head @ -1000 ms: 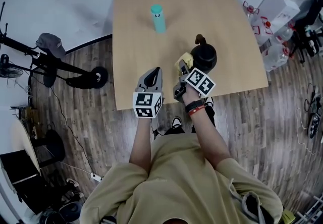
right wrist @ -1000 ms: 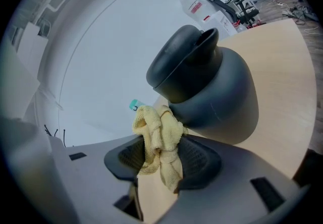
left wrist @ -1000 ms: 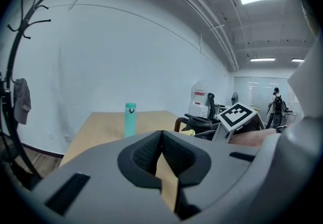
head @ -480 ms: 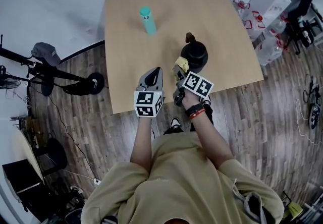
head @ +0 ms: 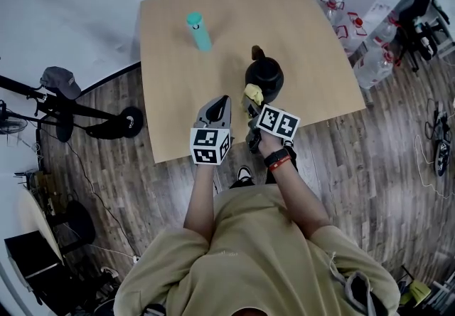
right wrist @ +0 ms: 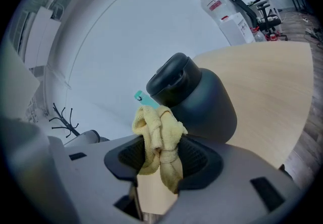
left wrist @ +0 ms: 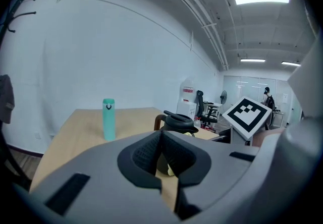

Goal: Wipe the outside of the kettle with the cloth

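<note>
Drawn nearer beside the kettle (head: 264,78), right hand-held gripper (right wrist: 160,156) pinches cloth (right wrist: 157,132) against it.

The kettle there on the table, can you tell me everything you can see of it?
The kettle is squat and round, with a dark matte body, a dark lid on top and a brown handle on its far side. It stands upright on the light wooden table, toward the near edge. The yellow cloth, clamped in the right gripper, sits at its near side. Whether they actually touch is unclear.
</note>
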{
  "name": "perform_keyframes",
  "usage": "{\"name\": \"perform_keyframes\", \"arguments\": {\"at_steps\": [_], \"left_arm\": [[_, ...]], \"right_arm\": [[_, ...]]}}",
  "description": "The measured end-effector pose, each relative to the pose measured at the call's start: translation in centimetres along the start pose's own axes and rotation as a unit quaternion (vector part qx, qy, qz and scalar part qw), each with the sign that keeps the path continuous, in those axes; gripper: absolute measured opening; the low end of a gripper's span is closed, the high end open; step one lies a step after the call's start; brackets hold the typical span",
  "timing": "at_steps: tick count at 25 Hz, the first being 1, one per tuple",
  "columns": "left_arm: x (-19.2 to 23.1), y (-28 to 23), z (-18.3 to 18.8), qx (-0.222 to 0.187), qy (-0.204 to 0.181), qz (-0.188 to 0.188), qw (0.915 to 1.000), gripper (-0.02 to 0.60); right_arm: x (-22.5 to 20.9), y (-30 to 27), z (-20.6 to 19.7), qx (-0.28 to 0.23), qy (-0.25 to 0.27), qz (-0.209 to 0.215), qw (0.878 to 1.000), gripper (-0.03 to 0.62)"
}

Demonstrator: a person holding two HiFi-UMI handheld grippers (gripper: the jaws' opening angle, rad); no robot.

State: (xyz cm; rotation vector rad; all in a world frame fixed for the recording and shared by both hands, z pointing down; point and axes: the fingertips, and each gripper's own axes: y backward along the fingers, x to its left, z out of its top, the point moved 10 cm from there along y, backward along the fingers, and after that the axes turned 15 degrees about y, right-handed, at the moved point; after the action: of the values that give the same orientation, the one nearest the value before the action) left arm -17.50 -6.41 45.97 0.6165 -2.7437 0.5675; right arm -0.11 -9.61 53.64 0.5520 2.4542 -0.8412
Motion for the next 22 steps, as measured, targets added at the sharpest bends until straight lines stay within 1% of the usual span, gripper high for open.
{"name": "perform_keyframes", "arguments": {"at_steps": [6,11,22], "left_arm": [[-1.5,-1.2,0.0,0.003,0.0,-0.008,1.0,0.025],[-2.2,-1.9,-0.6,0.01,-0.001,-0.012,0.9999,0.025],[-3.8,-4.9,-0.4,0.015,0.0,-0.014,0.9998,0.025]], "right_arm": [[-1.4,1.5,0.8,0.014,0.018,0.007,1.0,0.195],[-2.9,2.8,1.2,0.02,0.036,0.003,0.999,0.195],[-6.0,4.2,3.4,0.044,0.1,-0.012,0.994,0.195]]}}
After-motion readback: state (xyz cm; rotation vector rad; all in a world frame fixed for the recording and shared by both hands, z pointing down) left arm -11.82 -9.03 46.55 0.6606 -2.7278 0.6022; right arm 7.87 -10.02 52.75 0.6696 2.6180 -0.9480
